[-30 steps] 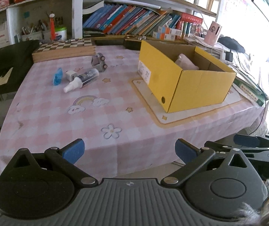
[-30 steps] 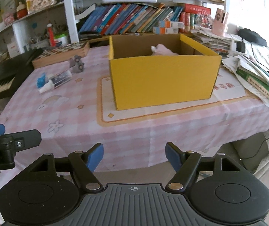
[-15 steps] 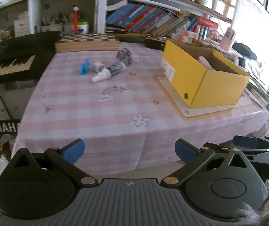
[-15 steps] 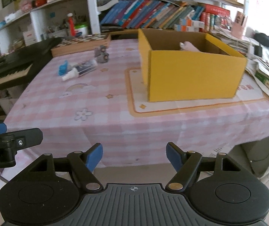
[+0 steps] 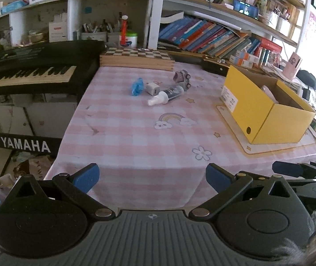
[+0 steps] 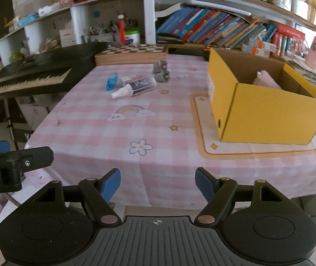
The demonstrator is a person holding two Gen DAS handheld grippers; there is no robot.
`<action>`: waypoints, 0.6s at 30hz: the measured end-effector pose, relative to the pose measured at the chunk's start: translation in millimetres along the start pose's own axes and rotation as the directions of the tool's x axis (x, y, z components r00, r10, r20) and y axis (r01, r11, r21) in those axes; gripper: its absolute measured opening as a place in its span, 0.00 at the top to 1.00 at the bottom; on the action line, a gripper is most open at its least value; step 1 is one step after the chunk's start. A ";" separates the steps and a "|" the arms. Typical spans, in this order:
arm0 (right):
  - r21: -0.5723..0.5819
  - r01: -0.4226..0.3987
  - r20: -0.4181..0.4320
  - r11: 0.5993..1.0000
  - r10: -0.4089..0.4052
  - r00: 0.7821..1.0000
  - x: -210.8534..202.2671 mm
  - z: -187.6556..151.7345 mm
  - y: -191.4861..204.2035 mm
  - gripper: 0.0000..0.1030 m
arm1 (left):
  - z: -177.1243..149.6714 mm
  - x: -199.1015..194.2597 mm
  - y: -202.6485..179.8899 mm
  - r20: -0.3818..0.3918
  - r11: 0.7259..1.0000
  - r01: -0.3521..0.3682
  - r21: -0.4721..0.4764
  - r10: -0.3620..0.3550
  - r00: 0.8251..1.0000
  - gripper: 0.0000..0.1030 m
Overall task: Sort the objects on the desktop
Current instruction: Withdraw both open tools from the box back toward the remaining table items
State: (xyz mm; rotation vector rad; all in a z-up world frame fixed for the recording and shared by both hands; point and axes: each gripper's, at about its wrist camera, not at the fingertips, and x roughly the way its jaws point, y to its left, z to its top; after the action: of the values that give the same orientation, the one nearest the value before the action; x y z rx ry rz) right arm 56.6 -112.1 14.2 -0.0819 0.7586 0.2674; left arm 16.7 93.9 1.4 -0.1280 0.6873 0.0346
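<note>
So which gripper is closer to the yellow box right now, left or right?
Right, as far as the views show. The right gripper hangs off the table's near edge facing the yellow box; the left gripper sits further left.

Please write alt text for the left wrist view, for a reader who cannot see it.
The open, empty left gripper faces a table in pink checked cloth. Far on it lie a spray bottle, a blue object, a white cube and a toy car. A yellow box stands at right.
</note>
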 end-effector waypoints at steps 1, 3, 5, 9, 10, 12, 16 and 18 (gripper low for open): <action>-0.005 -0.005 0.000 1.000 0.005 1.000 2.6 1.9 0.9 0.26 | 1.0 1.3 0.7 0.002 1.000 -0.003 -0.003 0.003 1.000 0.00; -0.013 -0.012 0.000 1.000 0.012 1.000 7.4 5.6 2.4 0.26 | 3.6 4.9 2.2 0.003 1.000 -0.009 -0.010 0.010 1.000 0.00; -0.016 -0.020 0.001 1.000 0.020 1.000 14.5 10.9 3.1 0.26 | 7.5 10.1 3.5 0.002 1.000 -0.018 -0.012 0.018 1.000 0.00; -0.022 -0.035 -0.004 0.999 0.035 0.999 28.6 22.6 2.7 0.26 | 18.1 21.5 6.2 0.002 0.999 -0.035 -0.019 0.035 0.999 0.00; -0.027 -0.040 -0.005 0.999 0.040 0.999 32.5 26.4 2.5 0.26 | 21.3 24.9 6.8 0.003 0.999 -0.036 -0.021 0.036 0.999 0.00; -0.029 -0.044 -0.002 0.999 0.044 0.999 39.7 34.3 1.4 0.26 | 28.8 33.6 7.8 0.001 0.999 -0.039 -0.024 0.039 0.999 0.00; -0.030 -0.050 0.010 0.998 0.050 0.999 56.2 52.0 -2.8 0.26 | 45.0 47.9 6.6 0.017 0.999 -0.040 -0.018 0.040 0.999 0.00; -0.034 -0.055 0.006 0.998 0.055 0.998 65.6 60.5 -4.6 0.26 | 52.2 57.0 7.7 0.015 0.999 -0.045 -0.024 0.045 0.999 0.00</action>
State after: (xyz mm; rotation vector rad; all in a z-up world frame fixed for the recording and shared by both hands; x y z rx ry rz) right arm 143.8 -92.6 12.7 -0.0921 0.7501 0.3324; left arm 93.1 107.7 4.4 -0.1353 0.6746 0.0867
